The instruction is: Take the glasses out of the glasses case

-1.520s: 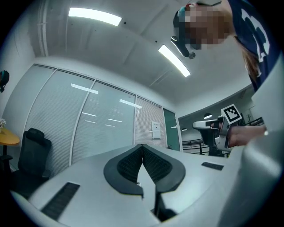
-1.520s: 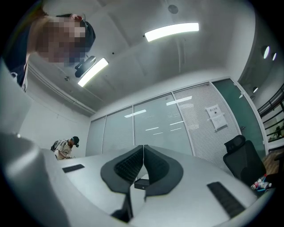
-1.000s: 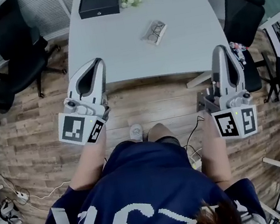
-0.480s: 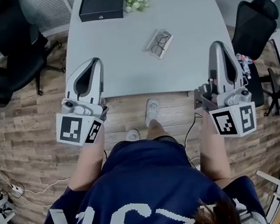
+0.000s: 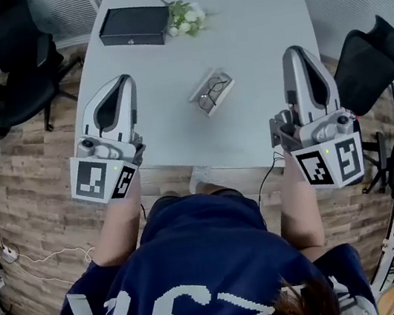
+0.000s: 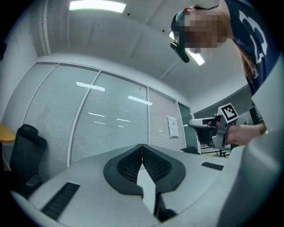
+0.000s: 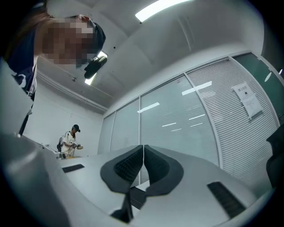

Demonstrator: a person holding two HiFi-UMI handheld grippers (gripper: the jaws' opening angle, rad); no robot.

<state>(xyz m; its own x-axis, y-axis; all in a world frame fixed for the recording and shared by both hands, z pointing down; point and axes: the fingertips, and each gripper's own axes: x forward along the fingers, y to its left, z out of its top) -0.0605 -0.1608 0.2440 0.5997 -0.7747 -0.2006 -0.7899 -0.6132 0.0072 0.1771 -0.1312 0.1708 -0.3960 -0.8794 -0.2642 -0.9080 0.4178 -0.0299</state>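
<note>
A clear glasses case [image 5: 211, 94] with dark-rimmed glasses inside lies on the grey table [image 5: 249, 23], near its front edge. My left gripper [image 5: 122, 81] hovers over the table's left front corner, left of the case, shut and empty. Over the front right part, right of the case, my right gripper [image 5: 295, 52] is also shut with nothing in it. Both point slightly upward. In the left gripper view the pads [image 6: 142, 153] meet, and the right gripper [image 6: 216, 127] shows off to the side. The right gripper view shows its jaws [image 7: 143, 149] pressed together; the case is hidden in both gripper views.
A black box [image 5: 132, 27] and a small bunch of white flowers [image 5: 186, 17] sit at the table's far side. Black office chairs stand at the left [image 5: 11, 42] and right [image 5: 368, 58]. Another person [image 7: 70, 142] stands far off by a glass wall.
Both grippers have moved forward from over the wooden floor to above the table's front edge, on either side of the case. Both stayed shut.
</note>
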